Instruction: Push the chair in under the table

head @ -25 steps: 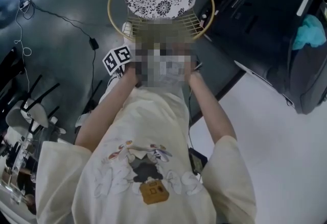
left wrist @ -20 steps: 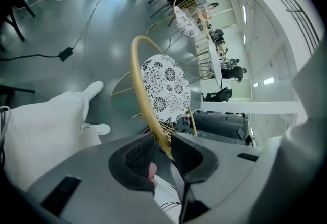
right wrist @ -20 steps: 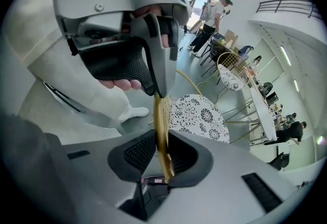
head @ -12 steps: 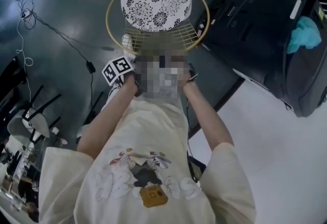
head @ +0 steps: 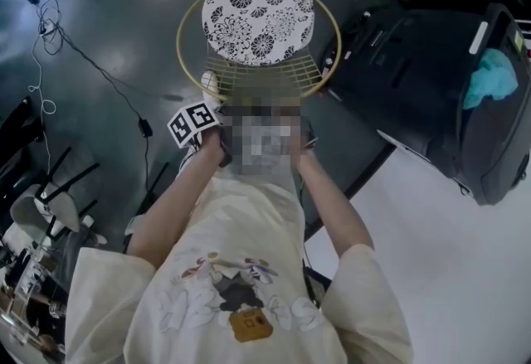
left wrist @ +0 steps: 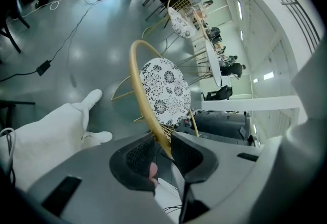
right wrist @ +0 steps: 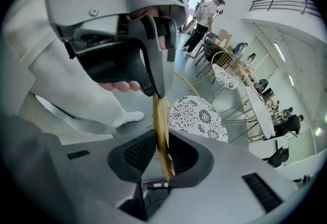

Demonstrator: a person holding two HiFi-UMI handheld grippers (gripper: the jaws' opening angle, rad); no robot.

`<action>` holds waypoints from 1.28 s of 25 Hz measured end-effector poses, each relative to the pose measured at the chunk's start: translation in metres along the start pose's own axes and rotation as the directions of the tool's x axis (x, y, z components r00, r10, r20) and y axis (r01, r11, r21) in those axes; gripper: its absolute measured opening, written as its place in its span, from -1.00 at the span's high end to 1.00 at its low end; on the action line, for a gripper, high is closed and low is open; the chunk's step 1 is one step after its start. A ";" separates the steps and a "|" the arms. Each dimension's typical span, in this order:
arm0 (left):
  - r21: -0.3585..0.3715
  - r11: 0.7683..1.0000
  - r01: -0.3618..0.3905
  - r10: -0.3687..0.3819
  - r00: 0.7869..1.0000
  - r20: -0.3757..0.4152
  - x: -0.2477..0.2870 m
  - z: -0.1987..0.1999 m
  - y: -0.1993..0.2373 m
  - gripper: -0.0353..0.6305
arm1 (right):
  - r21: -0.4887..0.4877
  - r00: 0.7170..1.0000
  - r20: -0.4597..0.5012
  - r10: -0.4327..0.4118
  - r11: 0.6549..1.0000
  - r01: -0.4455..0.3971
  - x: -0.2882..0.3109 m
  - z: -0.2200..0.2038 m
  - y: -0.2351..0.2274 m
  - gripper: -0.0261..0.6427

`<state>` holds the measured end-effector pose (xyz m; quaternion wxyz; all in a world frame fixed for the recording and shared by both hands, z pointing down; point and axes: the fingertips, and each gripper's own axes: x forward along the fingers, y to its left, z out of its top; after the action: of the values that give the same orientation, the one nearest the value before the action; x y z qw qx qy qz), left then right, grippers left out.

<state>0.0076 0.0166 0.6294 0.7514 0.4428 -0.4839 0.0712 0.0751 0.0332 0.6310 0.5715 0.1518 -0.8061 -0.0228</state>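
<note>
Grip check first: left tool (left wrist: 162, 142) is pinching the gold back hoop (left wrist: 134, 75) of the gold wire chair with round black-and-white floral seat pad (head: 259, 12). The right tool (right wrist: 162, 152) is clamped on the same hoop, just beside it. Neither is spread.

The chair stands out on the dark floor (head: 108, 31), seat pointing away from me, right beside the big black case (head: 415, 64). The white worktop (head: 465, 254) is off to my right and nearer to me than the chair, so nothing is under it yet.

How I'd run the step:
- The hoop is thin wire and will probably twist in the pads if I push off-axis.
- Both tools sit close together, so I expect poor yaw control and I'd steer slowly.
- I'd swing the chair round toward the worktop edge, keeping it off the case, then push level rather than down.
- I'd watch the black cable (head: 99, 68) on the left and the dark leg (head: 365, 172) of the worktop.
</note>
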 end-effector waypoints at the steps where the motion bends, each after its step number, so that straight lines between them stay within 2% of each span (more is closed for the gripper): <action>1: 0.005 1.000 -0.004 0.004 1.000 -0.002 0.001 0.001 -0.002 0.59 | 0.007 1.000 0.000 0.001 1.000 -0.001 0.001 -0.001 -0.002 0.70; 9: -0.023 0.999 0.024 -0.023 0.999 0.025 0.000 -0.010 0.013 0.59 | -0.020 1.000 0.002 0.001 1.000 -0.001 0.000 -0.003 0.013 0.70; 21: 0.015 0.998 0.053 -0.053 0.997 0.053 0.003 -0.012 0.013 0.59 | -0.023 1.000 0.009 -0.027 0.999 0.027 0.002 -0.005 0.013 0.70; 24: 0.013 0.996 0.089 -0.090 0.992 0.087 0.007 -0.025 0.034 0.59 | -0.053 0.999 0.016 -0.051 0.997 0.052 0.009 -0.012 0.035 0.70; 28: 0.008 0.992 0.129 -0.129 0.983 0.133 -0.003 -0.067 0.077 0.59 | -0.095 0.996 0.027 -0.087 0.991 0.090 0.004 -0.025 0.092 0.70; 32: 0.028 0.988 0.150 -0.152 0.976 0.154 -0.007 -0.076 0.092 0.59 | -0.103 0.991 0.038 -0.126 0.986 0.129 0.006 -0.026 0.112 0.70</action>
<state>0.0051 0.1302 0.6682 0.7109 0.4887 -0.5055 -0.0170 0.0729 0.1416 0.6689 0.5632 0.1723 -0.8014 -0.1043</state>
